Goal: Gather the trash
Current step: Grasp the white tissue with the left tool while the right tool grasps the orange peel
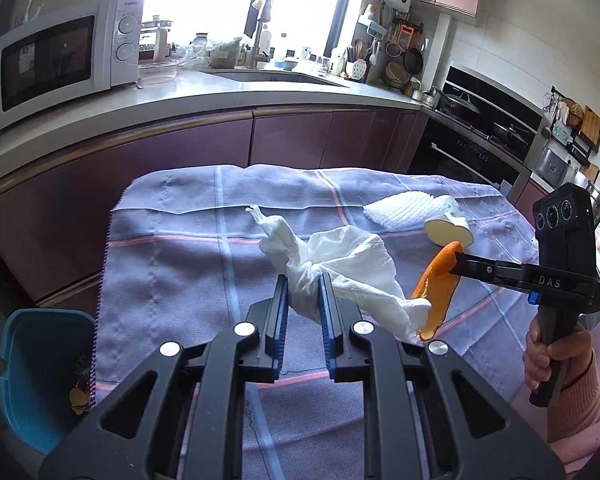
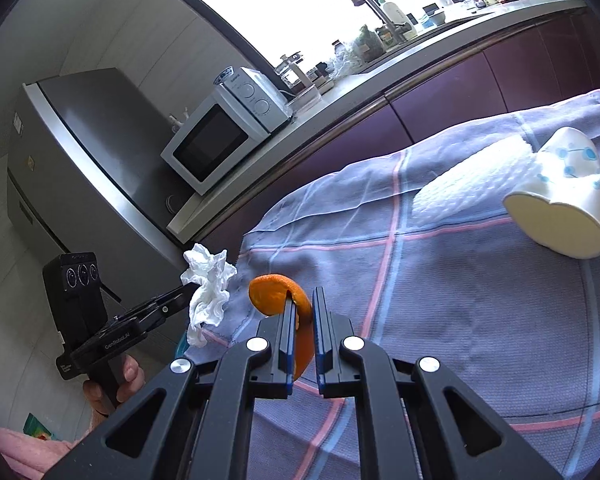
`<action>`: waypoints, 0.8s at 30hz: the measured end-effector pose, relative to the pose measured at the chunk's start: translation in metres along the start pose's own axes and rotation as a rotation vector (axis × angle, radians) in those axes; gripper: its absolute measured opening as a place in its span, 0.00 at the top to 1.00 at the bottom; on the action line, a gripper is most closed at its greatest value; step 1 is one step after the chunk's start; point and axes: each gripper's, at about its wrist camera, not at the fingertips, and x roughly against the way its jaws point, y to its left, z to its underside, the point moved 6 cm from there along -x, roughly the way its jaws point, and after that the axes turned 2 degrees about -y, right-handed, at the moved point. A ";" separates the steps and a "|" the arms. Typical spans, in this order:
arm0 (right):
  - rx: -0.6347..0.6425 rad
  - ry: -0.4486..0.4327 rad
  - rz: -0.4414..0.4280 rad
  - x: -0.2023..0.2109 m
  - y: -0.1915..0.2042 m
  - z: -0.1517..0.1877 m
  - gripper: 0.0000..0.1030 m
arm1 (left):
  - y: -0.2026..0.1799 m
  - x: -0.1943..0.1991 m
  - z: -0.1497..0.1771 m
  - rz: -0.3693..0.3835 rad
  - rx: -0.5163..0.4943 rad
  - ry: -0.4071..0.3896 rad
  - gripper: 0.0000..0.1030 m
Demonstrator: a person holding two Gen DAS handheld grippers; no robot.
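My left gripper [image 1: 304, 284] is shut on a crumpled white tissue [image 1: 340, 264] and holds it above the checked blue cloth [image 1: 180, 248]. It also shows in the right wrist view [image 2: 208, 292]. My right gripper [image 2: 303, 300] is shut on a curled orange peel [image 2: 276, 292], lifted off the cloth; the peel hangs beside the tissue in the left wrist view [image 1: 436, 288]. A crushed paper cup [image 2: 568, 204] and a white foam net [image 2: 472, 184] lie on the cloth at the far right.
A teal bin [image 1: 40, 376] with some trash inside stands on the floor left of the table. A purple kitchen counter [image 1: 220, 92] with a microwave [image 1: 60, 60] runs behind. A steel fridge [image 2: 80, 152] stands at the left.
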 end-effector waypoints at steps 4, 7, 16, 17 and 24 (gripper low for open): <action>0.015 0.018 -0.030 -0.011 0.015 0.001 0.93 | 0.012 0.018 0.004 -0.026 0.007 -0.018 0.85; 0.028 0.033 -0.052 -0.021 0.027 0.003 0.93 | 0.021 0.030 0.006 -0.047 0.018 -0.031 0.85; 0.082 0.092 -0.112 -0.054 0.066 0.011 0.93 | 0.055 0.064 0.021 -0.114 0.061 -0.048 0.85; 0.089 0.099 -0.118 -0.058 0.070 0.012 0.93 | 0.059 0.068 0.023 -0.123 0.068 -0.049 0.85; 0.113 0.143 -0.161 -0.087 0.095 0.019 0.93 | 0.086 0.086 0.030 -0.170 0.107 -0.058 0.85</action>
